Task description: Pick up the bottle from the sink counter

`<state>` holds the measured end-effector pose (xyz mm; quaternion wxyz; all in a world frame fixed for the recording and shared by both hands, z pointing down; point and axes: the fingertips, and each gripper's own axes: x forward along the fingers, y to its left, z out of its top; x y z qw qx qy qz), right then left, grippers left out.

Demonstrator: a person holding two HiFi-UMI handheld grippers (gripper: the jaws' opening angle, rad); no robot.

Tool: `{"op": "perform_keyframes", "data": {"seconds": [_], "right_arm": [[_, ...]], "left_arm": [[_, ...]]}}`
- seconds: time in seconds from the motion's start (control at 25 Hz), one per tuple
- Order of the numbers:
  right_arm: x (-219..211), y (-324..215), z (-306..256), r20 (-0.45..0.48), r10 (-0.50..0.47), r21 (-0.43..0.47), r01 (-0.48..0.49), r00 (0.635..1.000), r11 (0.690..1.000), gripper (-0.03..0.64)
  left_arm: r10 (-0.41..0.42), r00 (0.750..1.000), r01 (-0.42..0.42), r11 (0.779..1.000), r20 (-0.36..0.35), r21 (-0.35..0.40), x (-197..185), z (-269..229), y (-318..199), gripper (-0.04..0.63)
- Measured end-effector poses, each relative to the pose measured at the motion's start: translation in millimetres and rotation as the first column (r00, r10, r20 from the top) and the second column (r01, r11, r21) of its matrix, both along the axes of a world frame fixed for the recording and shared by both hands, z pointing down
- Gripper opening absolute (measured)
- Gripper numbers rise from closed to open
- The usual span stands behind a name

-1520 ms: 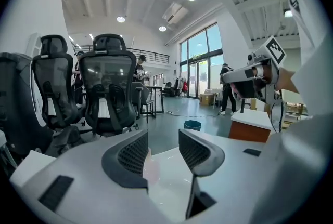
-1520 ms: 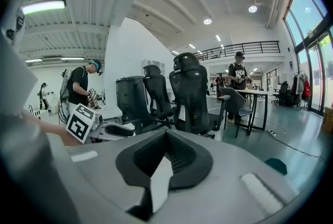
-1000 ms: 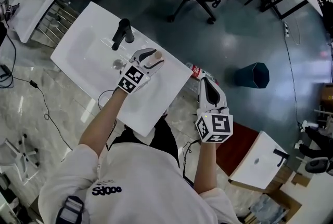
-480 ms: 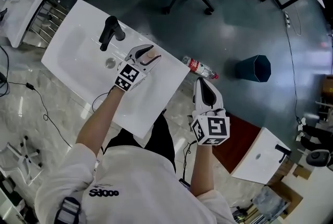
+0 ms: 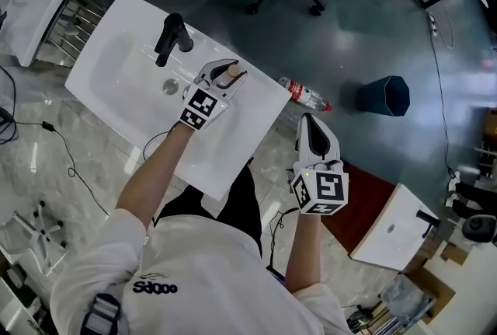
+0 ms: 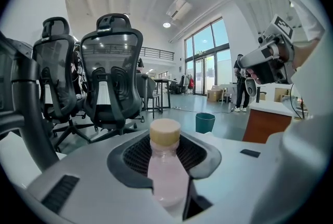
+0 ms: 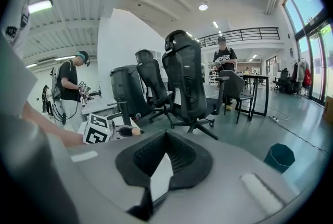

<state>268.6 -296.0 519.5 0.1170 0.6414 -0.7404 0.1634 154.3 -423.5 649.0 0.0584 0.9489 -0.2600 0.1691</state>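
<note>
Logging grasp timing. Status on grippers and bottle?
Left gripper closing on small pink plastic bottle with tan cap, bottle upright on white sink counter. Right gripper empty, off counter. Nothing in the way.

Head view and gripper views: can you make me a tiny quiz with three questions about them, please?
1. True or false: the right gripper is holding something.
2. What stands between the jaws of the left gripper? A: a red cup. B: a pale pink plastic bottle with a tan cap. C: a spoon.
3. What lies on the floor just past the white sink counter?
Key: 1 false, its jaws are apart and empty. 2 B, the jaws are closing on it. 3 a clear plastic bottle with a red label.
</note>
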Motion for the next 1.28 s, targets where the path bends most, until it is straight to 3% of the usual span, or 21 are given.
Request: {"op": "perform_keyframes", "data": {"seconds": [0.48,0.64,1.28], "right_arm": [[-19.7,10.5,-5.8,-0.094,-0.017,0.01,0.018,0.995,1.0,0.011],[-27.4,25.8,-12.7,-0.083,-0.008,0.012,0.009,0.997,1.0,0.011],[-91.8,74.8,-102.0,-0.111,0.029,0.154,-0.012,0.993,0.988,0.011]], "left_arm": [[-0.006,1.0,0.006,1.0,0.003,-0.022,-24.6,-18.4,25.9,0.127],[0.01,1.0,-0.01,1.0,-0.018,-0.003,-32.9,-46.8,45.4,0.127],[0.139,0.989,-0.132,0.985,-0.059,0.109,-82.5,-176.0,126.4,0.127]]}}
